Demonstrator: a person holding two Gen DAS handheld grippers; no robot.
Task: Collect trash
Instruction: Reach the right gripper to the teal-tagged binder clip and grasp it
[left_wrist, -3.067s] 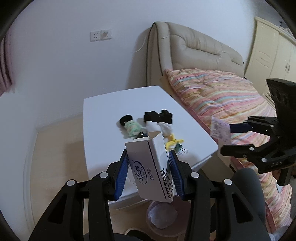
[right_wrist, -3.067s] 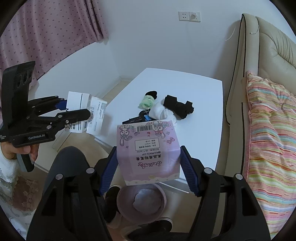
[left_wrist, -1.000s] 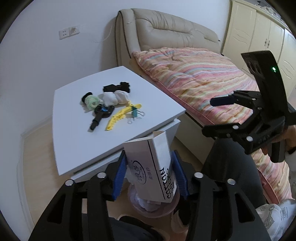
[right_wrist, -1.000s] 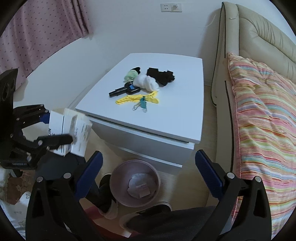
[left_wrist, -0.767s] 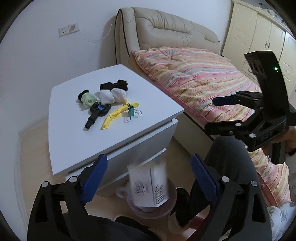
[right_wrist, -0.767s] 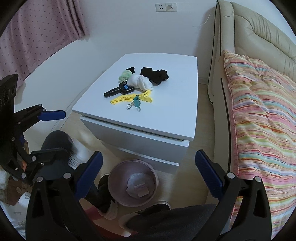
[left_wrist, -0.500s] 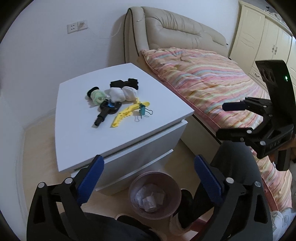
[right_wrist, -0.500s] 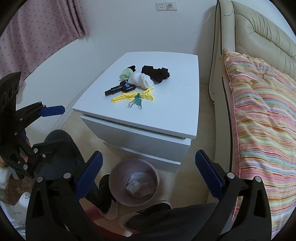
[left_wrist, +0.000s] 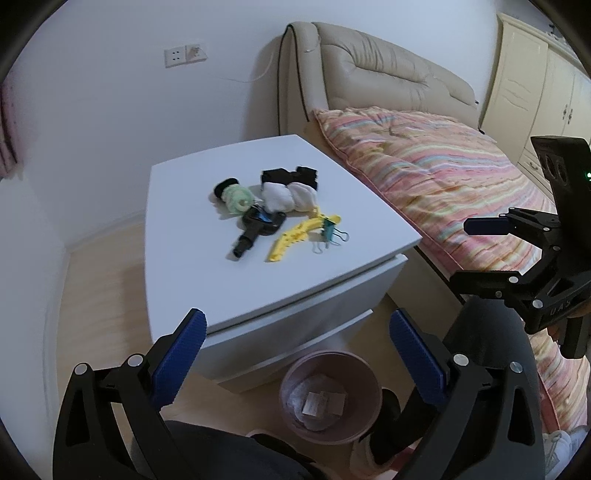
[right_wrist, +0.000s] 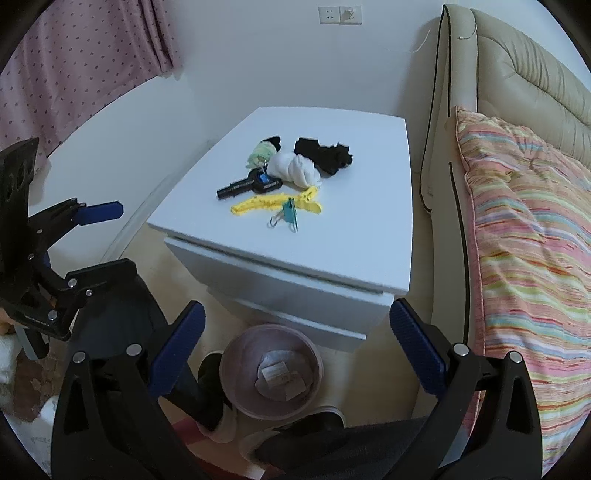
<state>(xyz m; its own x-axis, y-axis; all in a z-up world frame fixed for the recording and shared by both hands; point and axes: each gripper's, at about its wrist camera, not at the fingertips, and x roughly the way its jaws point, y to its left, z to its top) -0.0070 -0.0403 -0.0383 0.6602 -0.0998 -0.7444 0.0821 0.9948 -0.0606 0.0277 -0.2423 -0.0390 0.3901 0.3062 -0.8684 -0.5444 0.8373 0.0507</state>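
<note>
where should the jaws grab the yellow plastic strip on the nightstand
Probably the yellow strip at its bare end nearest the black key, from above, jaws across its narrow width. It lies flat, and the teal binder clip crowds its other end.

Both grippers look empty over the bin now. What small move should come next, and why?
Probably pause and check the nightstand before reaching. Both the left gripper and right gripper are open and empty, boxes lie in the bin, and only socks, a key and clips remain, arguably not trash.
</note>
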